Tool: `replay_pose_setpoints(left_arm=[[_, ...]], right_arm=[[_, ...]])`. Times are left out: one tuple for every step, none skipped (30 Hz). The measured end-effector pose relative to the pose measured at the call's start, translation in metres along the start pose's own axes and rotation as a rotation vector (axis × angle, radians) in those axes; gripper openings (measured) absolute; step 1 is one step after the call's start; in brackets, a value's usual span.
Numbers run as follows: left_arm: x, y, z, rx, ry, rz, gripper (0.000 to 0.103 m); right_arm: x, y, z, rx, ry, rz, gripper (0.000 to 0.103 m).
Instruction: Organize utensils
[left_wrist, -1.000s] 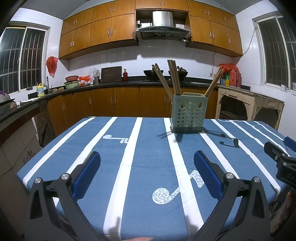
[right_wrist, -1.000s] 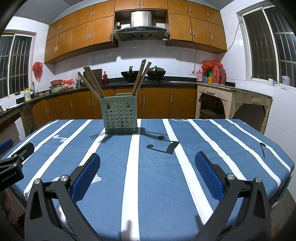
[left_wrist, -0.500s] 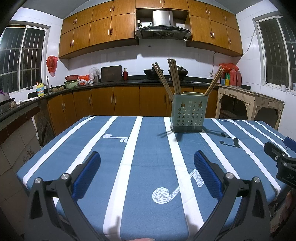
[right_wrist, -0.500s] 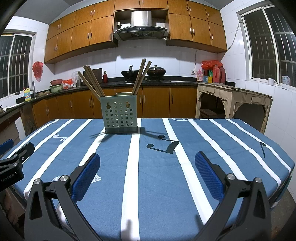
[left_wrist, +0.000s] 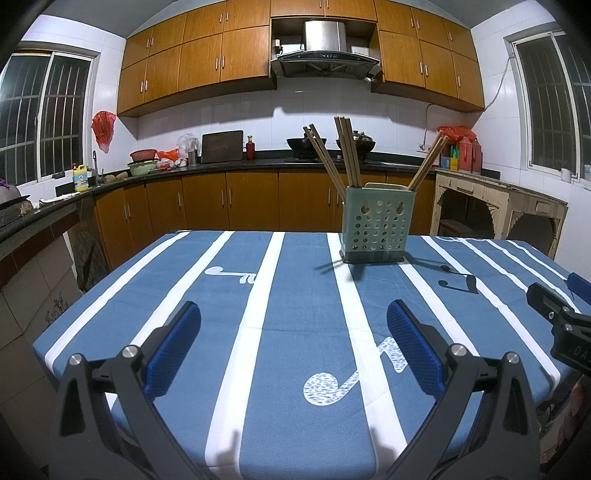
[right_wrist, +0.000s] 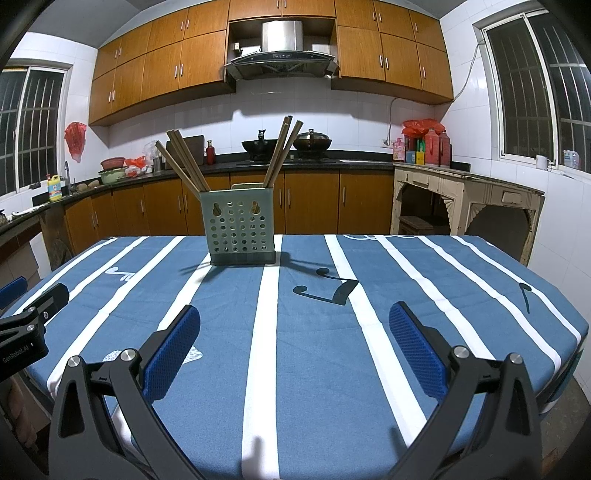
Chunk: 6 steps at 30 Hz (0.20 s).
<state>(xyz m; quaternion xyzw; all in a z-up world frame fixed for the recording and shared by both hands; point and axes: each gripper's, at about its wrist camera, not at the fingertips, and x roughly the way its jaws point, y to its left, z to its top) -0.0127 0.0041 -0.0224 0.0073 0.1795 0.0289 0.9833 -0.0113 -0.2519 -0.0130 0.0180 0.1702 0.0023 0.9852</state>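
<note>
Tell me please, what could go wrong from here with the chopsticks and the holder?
1. The chopsticks lean outward in separate bunches, so closing a gripper on one could knock its neighbours.
2. The holder stands free on the tablecloth; a sideways pull may tip or slide it.

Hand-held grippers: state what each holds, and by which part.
Nothing. The left hand-held gripper and right hand-held gripper are both open above the tablecloth; the chopsticks stand in the holder.
</note>
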Motion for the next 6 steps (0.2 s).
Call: replay_pose_setpoints(left_arm=[[-0.0001, -0.0002, -0.0003, -0.001, 0.000, 0.001, 0.099], [-0.0002, -0.0011, -0.0021, -0.002, 0.001, 0.002, 0.099], [-0.0004, -0.0013, -0.0038, -0.002, 0.002, 0.002, 0.099], [0.0006, -0.0003, -0.0034, -0.002, 0.002, 0.002, 0.099], [-0.0004, -0.0014, -0.0050, -0.003, 0.002, 0.002, 0.099], [-0.0001, -0.0008, -0.0043, -0.002, 0.001, 0.001, 0.099]], right_arm=[[0.0007, 0.0001, 0.0008, 0.000, -0.001, 0.000, 0.101], [0.0007, 0.0001, 0.0009, 0.000, -0.001, 0.000, 0.101], [0.0007, 0.0001, 0.0009, -0.001, -0.001, 0.001, 0.101], [-0.0002, 0.0001, 0.0002, -0.001, -0.001, 0.000, 0.101], [0.0007, 0.0000, 0.0011, -0.001, -0.001, 0.001, 0.101], [0.0007, 0.0001, 0.0012, -0.001, -0.001, 0.001, 0.101]])
